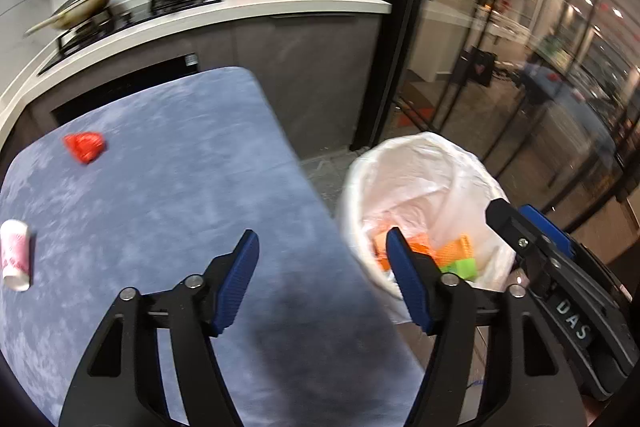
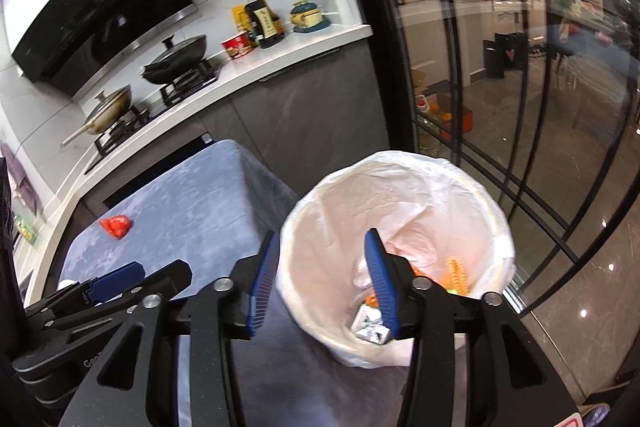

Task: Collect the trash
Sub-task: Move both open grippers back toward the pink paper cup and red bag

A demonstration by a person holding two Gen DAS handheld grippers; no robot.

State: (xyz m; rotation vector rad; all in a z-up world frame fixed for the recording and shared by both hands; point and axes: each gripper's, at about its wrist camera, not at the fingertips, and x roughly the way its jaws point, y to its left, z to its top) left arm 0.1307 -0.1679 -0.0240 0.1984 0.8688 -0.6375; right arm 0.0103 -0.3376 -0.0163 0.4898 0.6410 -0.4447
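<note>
Left gripper [image 1: 322, 247] and right gripper [image 2: 320, 253] gape empty. Crumpled red wrapper [image 1: 85, 146] on blue-clothed table [image 1: 180, 167]: likely light, soft; pinch across its middle.

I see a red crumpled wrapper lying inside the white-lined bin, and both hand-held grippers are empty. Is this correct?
Not quite. The red crumpled wrapper lies on the blue table, not inside the white-lined bin; the left wrist view shows this clearly. The rest holds: the left hand-held gripper and right hand-held gripper are empty.
</note>
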